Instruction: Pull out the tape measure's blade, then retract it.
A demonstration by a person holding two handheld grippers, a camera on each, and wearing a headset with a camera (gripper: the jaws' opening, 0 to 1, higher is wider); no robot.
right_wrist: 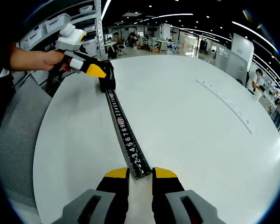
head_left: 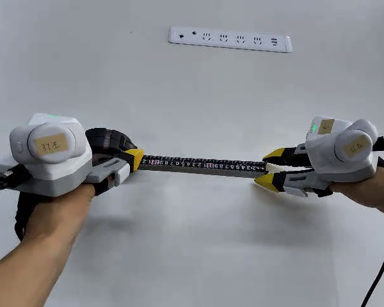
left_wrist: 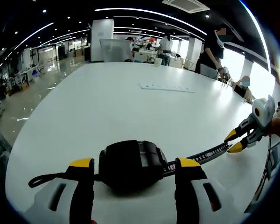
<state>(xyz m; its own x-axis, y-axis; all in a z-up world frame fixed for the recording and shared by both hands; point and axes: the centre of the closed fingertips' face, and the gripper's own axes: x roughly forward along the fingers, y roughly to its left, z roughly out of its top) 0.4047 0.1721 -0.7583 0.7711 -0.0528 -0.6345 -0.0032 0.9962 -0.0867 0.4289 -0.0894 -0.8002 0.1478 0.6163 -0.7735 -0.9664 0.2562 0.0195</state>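
Note:
The black tape measure case (head_left: 107, 142) is clamped between the yellow-tipped fingers of my left gripper (head_left: 120, 155), just above the white table. In the left gripper view the case (left_wrist: 130, 163) sits between that gripper's (left_wrist: 135, 164) jaws, its wrist strap (left_wrist: 46, 178) trailing left. The dark numbered blade (head_left: 205, 165) is pulled out to the right, level over the table. My right gripper (head_left: 269, 169) is shut on the blade's free end. The right gripper view shows the blade (right_wrist: 123, 133) running from its fingertips (right_wrist: 140, 173) back to the case (right_wrist: 106, 80).
A white power strip (head_left: 230, 39) lies flat at the far side of the white table (head_left: 192, 256). A black cable (head_left: 379, 275) hangs at the right edge. A grey mesh chair (right_wrist: 18, 140) stands beside the table. People stand behind the far end (left_wrist: 214, 46).

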